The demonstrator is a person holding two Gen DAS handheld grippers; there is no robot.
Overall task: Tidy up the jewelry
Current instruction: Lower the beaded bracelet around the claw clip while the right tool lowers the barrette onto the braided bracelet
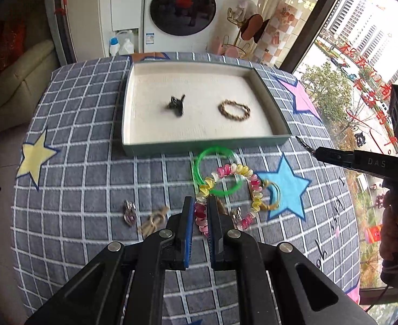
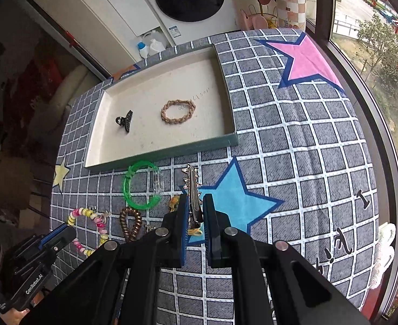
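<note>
The left gripper [image 1: 200,211] is clamping its fingers on a pink, white and yellow spiral bracelet [image 1: 234,189], pinching one side of the loop while the rest is hanging free above the bench [image 1: 90,178]. The bracelet is looking light and springy, so a grip across the coil is holding it well, though the dangling part will probably be swinging and stretching as it travels. The right gripper [image 2: 196,211] is closing its fingers on a metal hair clip [image 2: 192,189], holding it by the lower half with the spiked end sticking out forward. The clip is stiff, thin and smooth, so it may be sliding or twisting between the pads unless gripped squarely on its flat sides.

The tray [image 1: 207,142] is sitting just beyond both, already carrying a black claw clip [image 1: 176,105] and a braided band [image 1: 234,110]. A green ring [image 2: 140,185], a brown spiral tie [image 2: 130,223] and a few small pieces are lying on the checked cloth. What looks like a yellow band is partly hidden under the right fingers, and the small pieces near the left fingers are too blurred to identify.
</note>
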